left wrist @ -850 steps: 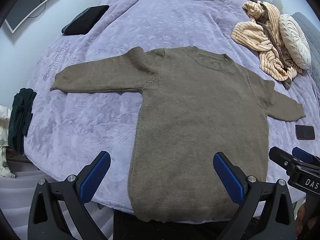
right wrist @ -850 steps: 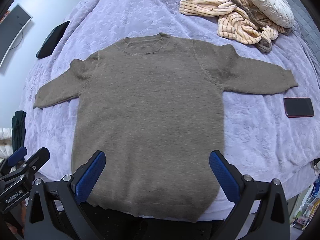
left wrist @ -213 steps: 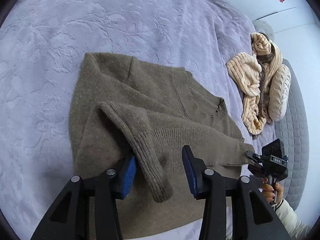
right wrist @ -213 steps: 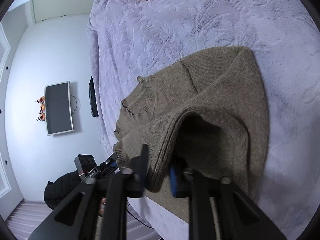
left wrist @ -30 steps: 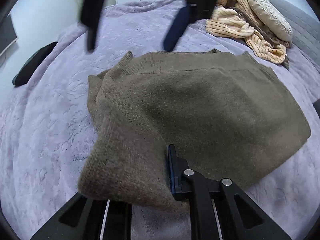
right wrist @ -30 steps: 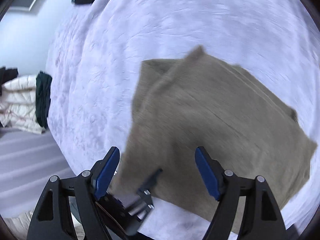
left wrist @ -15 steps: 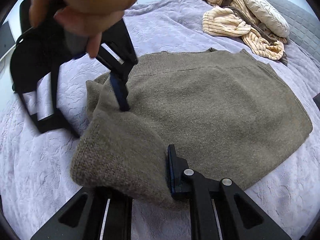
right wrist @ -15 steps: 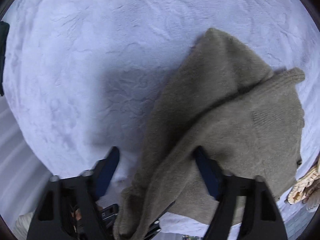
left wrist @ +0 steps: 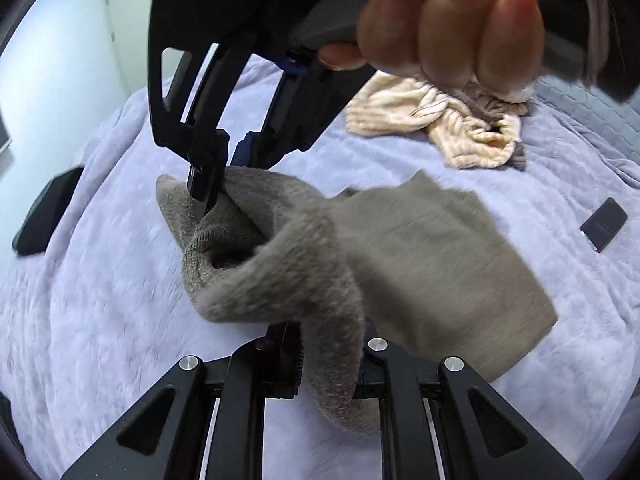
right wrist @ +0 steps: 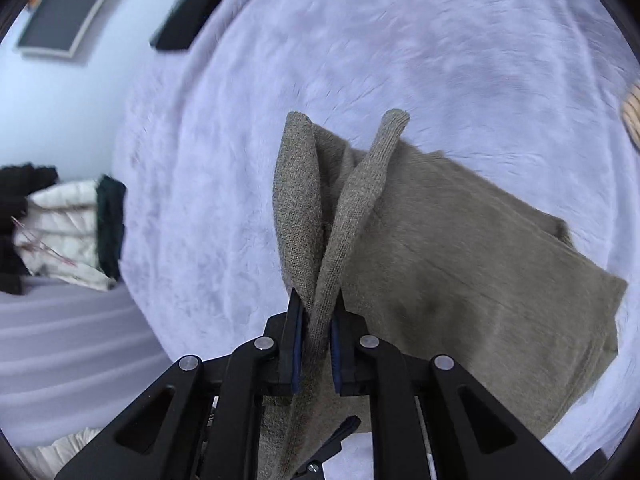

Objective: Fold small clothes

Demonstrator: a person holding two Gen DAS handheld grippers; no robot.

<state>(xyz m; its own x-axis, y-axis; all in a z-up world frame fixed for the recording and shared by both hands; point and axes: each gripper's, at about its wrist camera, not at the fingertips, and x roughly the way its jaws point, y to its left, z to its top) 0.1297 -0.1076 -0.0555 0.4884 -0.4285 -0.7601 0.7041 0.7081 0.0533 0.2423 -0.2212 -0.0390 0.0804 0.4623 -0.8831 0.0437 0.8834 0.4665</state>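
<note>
From my left wrist view, the left gripper (left wrist: 330,360) is clamped on a fold of the brown sweater (left wrist: 432,264), lifted off the bed (left wrist: 100,300). In the right wrist view, my right gripper (right wrist: 316,344) has just been closing and now pinches the sweater's bunched edge.

The sweater (left wrist: 432,264) is a fuzzy, matt brown-grey knit with fine ribbing at its edges. Under it the bed (left wrist: 100,300) wears a soft lilac plush cover with an embossed pattern. Each tool, left (left wrist: 328,364) and right (right wrist: 316,340), is matt black plastic with bright metal screw heads and blue rubbery pads. Near the bed's far edge lies cream ribbed cloth (left wrist: 440,128); a glossy dark phone (left wrist: 604,224) rests toward its right edge.
</note>
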